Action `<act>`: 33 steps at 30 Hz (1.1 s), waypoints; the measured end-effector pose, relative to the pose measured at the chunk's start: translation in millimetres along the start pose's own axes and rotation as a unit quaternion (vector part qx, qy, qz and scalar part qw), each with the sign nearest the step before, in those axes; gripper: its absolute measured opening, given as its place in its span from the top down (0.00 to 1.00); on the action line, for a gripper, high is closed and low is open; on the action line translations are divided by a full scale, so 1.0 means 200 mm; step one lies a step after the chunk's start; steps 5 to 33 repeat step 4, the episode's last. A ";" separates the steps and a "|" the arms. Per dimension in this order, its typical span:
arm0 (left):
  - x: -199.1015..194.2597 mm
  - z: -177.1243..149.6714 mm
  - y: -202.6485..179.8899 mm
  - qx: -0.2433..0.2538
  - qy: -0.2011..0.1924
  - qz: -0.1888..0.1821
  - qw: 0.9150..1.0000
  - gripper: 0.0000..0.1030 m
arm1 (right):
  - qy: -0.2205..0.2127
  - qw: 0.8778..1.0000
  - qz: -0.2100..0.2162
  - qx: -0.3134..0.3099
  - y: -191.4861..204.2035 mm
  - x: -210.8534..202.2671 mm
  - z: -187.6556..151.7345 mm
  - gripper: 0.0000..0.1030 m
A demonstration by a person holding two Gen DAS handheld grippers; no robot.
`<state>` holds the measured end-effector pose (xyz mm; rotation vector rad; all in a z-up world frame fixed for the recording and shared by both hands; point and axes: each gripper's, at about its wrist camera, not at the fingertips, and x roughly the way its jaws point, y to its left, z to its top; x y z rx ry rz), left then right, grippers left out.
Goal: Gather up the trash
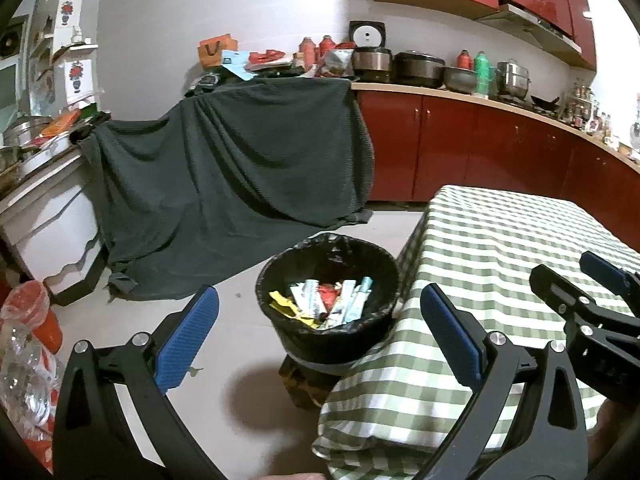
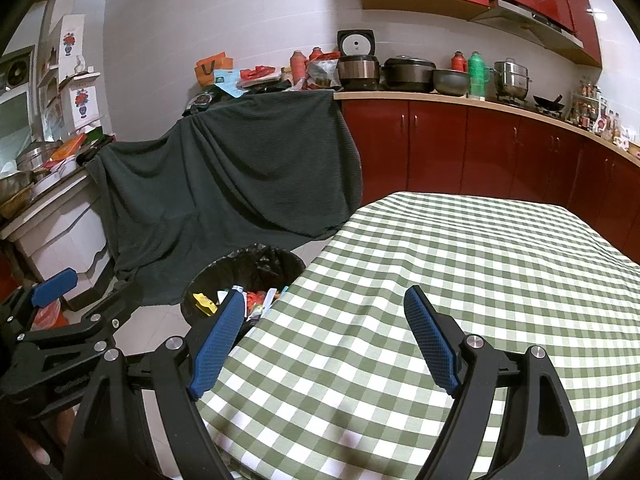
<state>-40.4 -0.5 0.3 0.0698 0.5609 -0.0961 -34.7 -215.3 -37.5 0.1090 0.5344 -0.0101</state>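
Below the left gripper (image 1: 318, 338), its blue-padded fingers (image 1: 186, 338) stood spread wide apart, with nothing between them and touching nothing. Framed in that gap sat the round black bin lined with a black plastic bag (image 1: 328, 280), resting on a low dark stand on the pale tiled floor (image 1: 224, 280), just beside the counter covered with a green-and-white checked cloth (image 1: 500, 248). Inside the bin lay a heap of trash, crumpled wrappers and sachets in yellow, red, white and pale blue (image 1: 326, 300). The right gripper (image 2: 324, 344) hung over the checked cloth, its own blue fingers (image 2: 430, 344) likewise wide open and empty, clear of the fabric as far as could be told. Its left finger overlapped the bin's near rim in the right wrist view, with the wrappers visible past it. Behind the bin, a dark green ribbed cloth (image 1: 232, 168) draped over furniture down to the floor.
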 end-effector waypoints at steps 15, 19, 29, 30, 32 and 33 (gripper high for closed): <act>0.02 0.00 -0.05 0.003 0.013 -0.013 1.000 0.05 | -0.002 1.000 -0.009 0.004 -0.04 -0.01 0.00 0.22; 0.02 0.00 -0.05 0.003 0.013 -0.013 1.000 0.05 | -0.002 1.000 -0.009 0.004 -0.04 -0.01 0.00 0.22; 0.02 0.00 -0.05 0.003 0.013 -0.013 1.000 0.05 | -0.002 1.000 -0.009 0.004 -0.04 -0.01 0.00 0.22; 0.02 0.00 -0.05 0.003 0.013 -0.013 1.000 0.05 | -0.002 1.000 -0.009 0.004 -0.04 -0.01 0.00 0.22; 0.02 0.00 -0.05 0.003 0.013 -0.013 1.000 0.05 | -0.002 1.000 -0.009 0.004 -0.04 -0.01 0.00 0.22; 0.02 0.00 -0.05 0.003 0.013 -0.013 1.000 0.05 | -0.002 1.000 -0.009 0.004 -0.04 -0.01 0.00 0.22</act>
